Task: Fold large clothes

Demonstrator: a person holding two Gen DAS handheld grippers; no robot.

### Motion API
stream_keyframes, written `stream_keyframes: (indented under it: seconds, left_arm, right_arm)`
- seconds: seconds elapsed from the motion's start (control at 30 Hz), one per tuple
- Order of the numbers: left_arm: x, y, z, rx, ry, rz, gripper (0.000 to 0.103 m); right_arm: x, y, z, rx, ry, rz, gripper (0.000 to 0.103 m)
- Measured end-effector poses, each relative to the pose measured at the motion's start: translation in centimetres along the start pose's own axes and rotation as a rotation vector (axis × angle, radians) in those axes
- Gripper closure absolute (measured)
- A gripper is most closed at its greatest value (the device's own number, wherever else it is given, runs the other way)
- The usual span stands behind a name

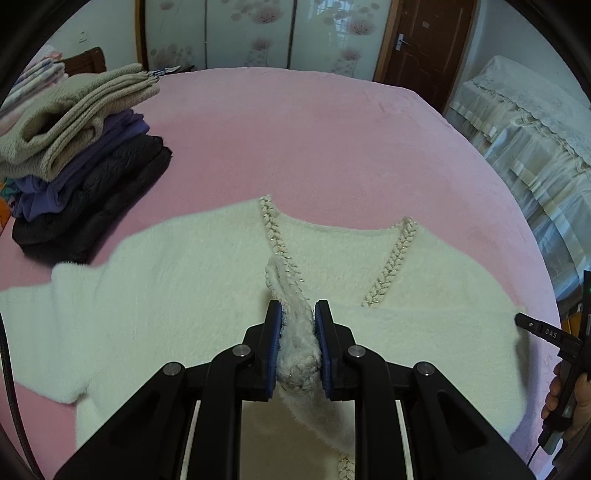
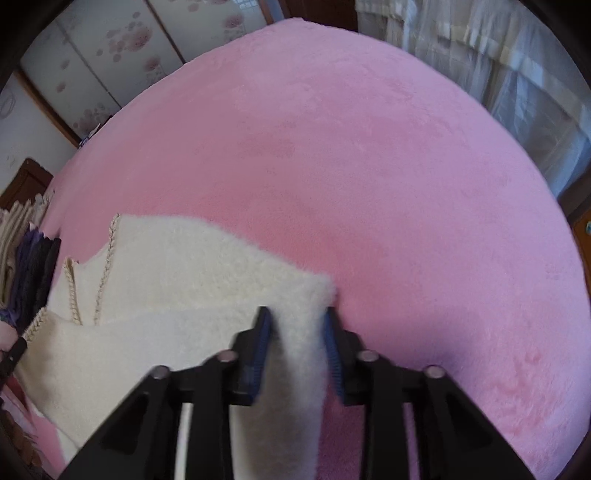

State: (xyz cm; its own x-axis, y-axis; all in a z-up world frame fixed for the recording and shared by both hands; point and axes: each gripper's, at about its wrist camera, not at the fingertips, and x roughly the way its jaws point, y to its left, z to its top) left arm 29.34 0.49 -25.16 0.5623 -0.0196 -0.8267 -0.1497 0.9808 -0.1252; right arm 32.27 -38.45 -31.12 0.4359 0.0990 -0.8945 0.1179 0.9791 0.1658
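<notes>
I see a cream-white fluffy cardigan (image 1: 207, 280) with braided, metallic-flecked trim on a pink bed (image 1: 332, 147). My tool pads (image 1: 275, 343) look blue. The stack (image 1: 77, 155) is beige, purple, probably black.

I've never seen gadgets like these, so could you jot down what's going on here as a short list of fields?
surface: pink bed cover
garment: white fluffy cardigan, spread flat
left claw: shut on the cardigan's braided front edge
right claw: sleeve between its pads; grip unclear
already folded: stack of beige, purple and black clothes at the left
background: wardrobe, brown door
</notes>
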Motion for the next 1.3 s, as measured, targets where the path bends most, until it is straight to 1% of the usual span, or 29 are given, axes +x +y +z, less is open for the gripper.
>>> stream_keyframes:
  seconds: [0.07,0.13,0.17,0.2,0.27,0.3,0.37,0.4,0.47,0.53,0.57,0.6,0.63,0.7,0.8,0.9,0.97,1.03,1.07,1.1,1.2,1.23,1.3]
  left_arm:
    - [0.1,0.5,-0.6,-0.01,-0.016,0.023,0.087]
    - [1.4,1.1,-1.5,0.001,-0.007,0.076,0.087]
    - [2.4,1.4,-2.0,0.003,0.018,0.098,0.087]
    - [3.7,1.7,-2.8,0.001,0.067,0.119,0.086]
    - [5.9,2.3,-4.2,-0.004,0.15,0.142,0.086]
    - [6.2,2.4,-4.6,-0.004,0.155,0.145,0.085]
    - [5.9,2.3,-4.7,-0.003,0.145,0.155,0.081]
    - [5.7,2.3,-4.6,-0.005,0.149,0.156,0.079]
    - [5.0,2.5,-4.4,-0.022,0.163,0.139,0.07]
    - [3.7,2.7,-4.4,-0.033,0.16,0.119,0.066]
    - [3.0,2.8,-4.4,-0.035,0.153,0.11,0.063]
    - [2.3,2.9,-4.6,-0.038,0.147,0.1,0.059]
    - [1.7,3.1,-4.9,-0.046,0.15,0.088,0.053]
    - [0.9,3.3,-5.5,-0.063,0.168,0.055,0.052]
    - [1.4,3.2,-6.5,-0.079,0.206,0.046,0.052]
    - [2.5,3.4,-7.2,-0.119,0.232,0.048,0.052]
    - [3.2,3.6,-7.3,-0.163,0.235,0.042,0.052]
    - [3.9,3.6,-7.3,-0.187,0.247,0.061,0.052]
    - [4.1,3.4,-7.3,-0.186,0.25,0.08,0.053]
    - [4.3,3.1,-7.3,-0.177,0.248,0.098,0.053]
    - [4.6,2.0,-7.8,-0.088,0.239,0.175,0.053]
    - [4.6,1.7,-8.1,-0.064,0.235,0.189,0.053]
    - [4.6,1.3,-8.2,-0.043,0.236,0.205,0.053]
  right_arm:
    - [-0.6,-0.1,-0.4,0.006,-0.046,-0.008,0.091]
    - [-0.3,-0.9,-0.7,0.046,-0.057,-0.025,0.091]
    - [0.1,-1.4,-0.8,0.07,-0.051,-0.026,0.091]
    - [0.7,-1.9,-1.0,0.1,-0.038,-0.024,0.091]
    - [1.2,-1.7,-1.0,0.11,-0.028,-0.038,0.089]
    - [1.1,-1.4,-0.9,0.095,-0.025,-0.054,0.088]
    - [0.6,-0.8,-0.7,0.063,-0.026,-0.069,0.086]
    - [0.2,-0.8,-0.6,0.052,-0.023,-0.069,0.083]
    - [-0.8,-0.9,-0.7,0.044,-0.009,-0.049,0.08]
    - [-2.5,-1.4,-1.1,0.056,-0.016,-0.011,0.077]
    - [-3.4,-1.6,-1.5,0.063,-0.023,0.006,0.075]
    - [-4.6,-2.1,-2.3,0.065,-0.024,0.025,0.069]
    - [-5.3,-2.0,-3.0,0.063,-0.02,0.039,0.064]
    - [-6.4,-2.3,-4.9,0.062,0.009,0.066,0.062]
    - [-6.6,-2.0,-8.3,0.045,0.081,0.088,0.062]
    - [-5.7,-1.0,-10.7,0.01,0.125,0.087,0.062]
    - [-5.2,-0.6,-11.4,0.022,0.131,0.077,0.062]
    - [-4.5,-0.7,-11.4,0.048,0.127,0.08,0.064]
    - [-4.4,-0.7,-11.5,0.05,0.126,0.093,0.069]
    - [-4.2,-0.5,-11.3,0.03,0.121,0.083,0.082]
    - [-3.8,0.3,-11.7,-0.049,0.115,0.03,0.083]
    - [-3.5,0.3,-11.8,-0.062,0.116,0.019,0.083]
    - [-2.9,-0.1,-11.9,-0.035,0.13,0.025,0.083]
